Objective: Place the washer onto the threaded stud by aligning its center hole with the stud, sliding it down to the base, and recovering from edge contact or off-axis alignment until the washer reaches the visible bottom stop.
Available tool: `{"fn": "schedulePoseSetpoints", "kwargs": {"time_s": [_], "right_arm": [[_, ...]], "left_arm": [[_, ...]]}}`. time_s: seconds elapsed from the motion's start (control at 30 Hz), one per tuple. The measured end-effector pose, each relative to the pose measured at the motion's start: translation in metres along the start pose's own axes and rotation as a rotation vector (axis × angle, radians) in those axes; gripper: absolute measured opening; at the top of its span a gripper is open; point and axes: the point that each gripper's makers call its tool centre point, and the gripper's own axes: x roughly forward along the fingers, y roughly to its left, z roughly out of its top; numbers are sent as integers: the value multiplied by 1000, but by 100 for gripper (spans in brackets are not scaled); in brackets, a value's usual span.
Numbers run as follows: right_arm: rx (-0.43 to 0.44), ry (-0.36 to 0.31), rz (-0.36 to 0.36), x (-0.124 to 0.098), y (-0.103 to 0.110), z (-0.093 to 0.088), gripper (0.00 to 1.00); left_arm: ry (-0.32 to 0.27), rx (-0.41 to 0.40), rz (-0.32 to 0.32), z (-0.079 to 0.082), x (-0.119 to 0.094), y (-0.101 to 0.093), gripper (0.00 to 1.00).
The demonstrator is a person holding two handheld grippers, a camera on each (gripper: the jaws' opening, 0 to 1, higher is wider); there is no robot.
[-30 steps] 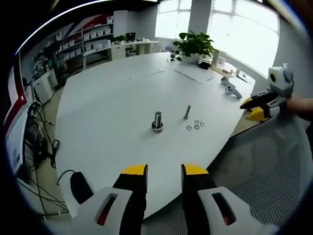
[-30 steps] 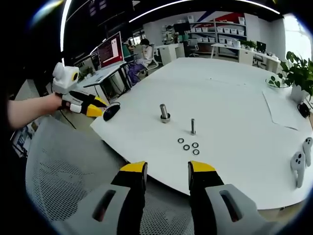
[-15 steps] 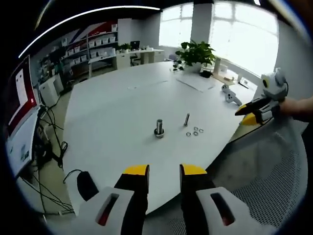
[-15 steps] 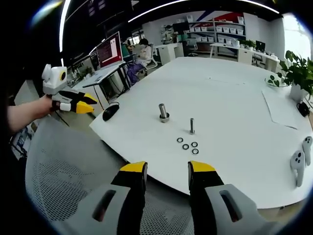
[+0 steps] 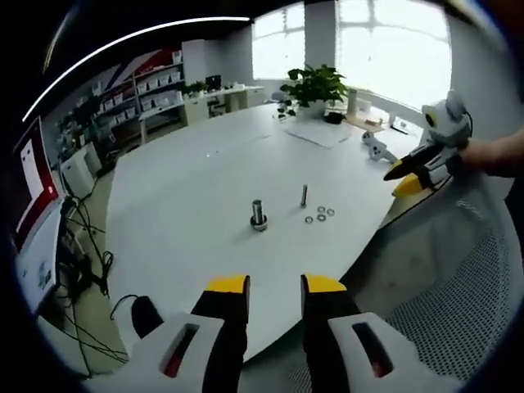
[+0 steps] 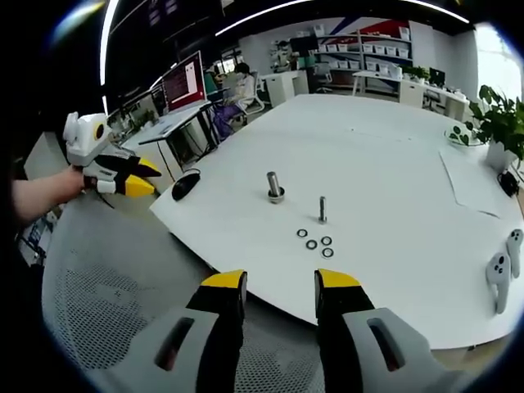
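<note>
Both the left gripper (image 5: 274, 283) and the right gripper (image 6: 280, 278) hang released over a mesh chair (image 6: 106, 319), jaws apart and holding nothing. On the white table (image 6: 393, 172), four washers (image 6: 315, 241) lie loose at five o'clock of the threaded stud (image 6: 322, 210).

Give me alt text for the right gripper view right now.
Open right gripper hangs short of a white table holding two upright studs and four loose washers; the left gripper is off the table's left edge.
</note>
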Motion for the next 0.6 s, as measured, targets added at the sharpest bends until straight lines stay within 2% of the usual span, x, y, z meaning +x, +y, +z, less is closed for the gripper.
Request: {"fn": "schedulePoseSetpoints", "kwargs": {"time_s": [0.07,0.13,0.3,0.4,0.47,0.6], "right_arm": [[-9,6,2,1,1,-1,35],[-8,7,2,0,1,-1,35],[-17,13,2,1,2,-2,35],[-22,23,5,1,3,-4,35],[-28,26,9,2,4,-4,35],[-37,30,16,2,7,-5,35]], "left_arm": [[-4,10,4,1,-1,1,23],[-28,-17,7,4,-3,3,22],[-42,-40,-2,4,-3,6,22],[-14,-63,-25,-1,0,2,23],[-19,-25,-13,-1,-1,1,22],[-2,-24,-24,-6,1,1,22]]}}
